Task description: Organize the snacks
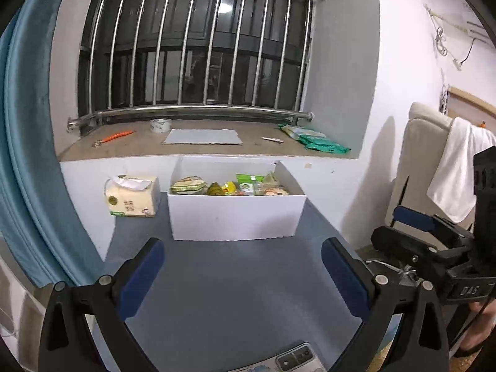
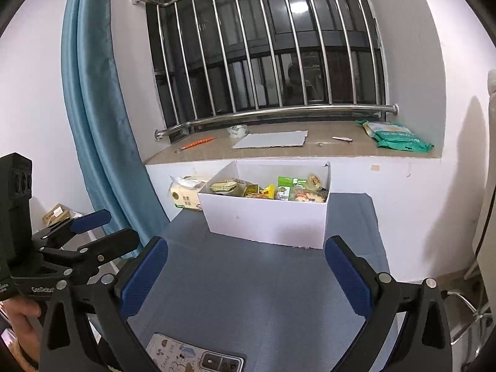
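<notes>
The left gripper [image 1: 241, 276] is hovering over the near half of the blue-grey bench [image 1: 235, 294], its blue-padded fingers [image 1: 141, 282] spread wide with nothing between them. The right gripper [image 2: 248, 276] is hanging over the same bench [image 2: 263, 303] in the same way, fingers [image 2: 144, 276] wide apart and holding nothing. Each gripper is showing at the side of the other's view: the right gripper [image 1: 412, 220] off the bench's right edge, the left gripper [image 2: 90, 232] off its left edge.

The snacks [image 1: 229, 187] are sitting inside a white open-topped box [image 1: 235, 217] standing at the far edge of the bench, against the wall under the windowsill. In the right wrist view the snacks [image 2: 269, 189] are lying packed side by side along the box [image 2: 266, 220]: a pale round packet at the left, yellow and green wrappers in the middle, a clear bag at the right.

A tissue pack [image 1: 131, 197] is standing at the far left corner of the bench, just beside the box. A phone [image 2: 195, 355] is lying face down at the near edge of the bench. On the windowsill [image 1: 139, 147] above are lying a roll of tape [image 1: 160, 125], a grey sheet [image 1: 203, 137], an orange tool [image 1: 114, 138] and green packets [image 1: 316, 139].
</notes>
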A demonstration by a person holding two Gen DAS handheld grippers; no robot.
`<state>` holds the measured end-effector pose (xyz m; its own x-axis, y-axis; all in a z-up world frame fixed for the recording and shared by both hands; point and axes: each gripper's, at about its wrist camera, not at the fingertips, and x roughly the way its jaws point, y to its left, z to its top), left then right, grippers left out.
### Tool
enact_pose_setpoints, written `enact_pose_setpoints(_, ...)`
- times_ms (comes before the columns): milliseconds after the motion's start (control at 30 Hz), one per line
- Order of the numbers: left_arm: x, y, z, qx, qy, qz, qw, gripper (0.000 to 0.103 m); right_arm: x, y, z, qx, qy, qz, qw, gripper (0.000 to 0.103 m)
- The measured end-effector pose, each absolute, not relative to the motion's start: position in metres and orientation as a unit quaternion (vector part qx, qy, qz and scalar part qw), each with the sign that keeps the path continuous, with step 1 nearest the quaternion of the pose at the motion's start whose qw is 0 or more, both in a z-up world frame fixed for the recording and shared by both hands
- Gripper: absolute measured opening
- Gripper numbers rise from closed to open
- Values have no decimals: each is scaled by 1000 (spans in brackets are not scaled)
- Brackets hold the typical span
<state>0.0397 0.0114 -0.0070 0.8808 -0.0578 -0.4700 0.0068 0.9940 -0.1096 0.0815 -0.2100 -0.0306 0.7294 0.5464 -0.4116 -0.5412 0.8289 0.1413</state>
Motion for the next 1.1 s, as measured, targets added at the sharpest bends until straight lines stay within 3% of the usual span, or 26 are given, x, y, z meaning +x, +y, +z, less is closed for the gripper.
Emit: enact_pose_setpoints(1100, 40, 11, -7, -47, 243, -13, 969, 103, 78, -207, -34, 12, 231, 297, 927, 103)
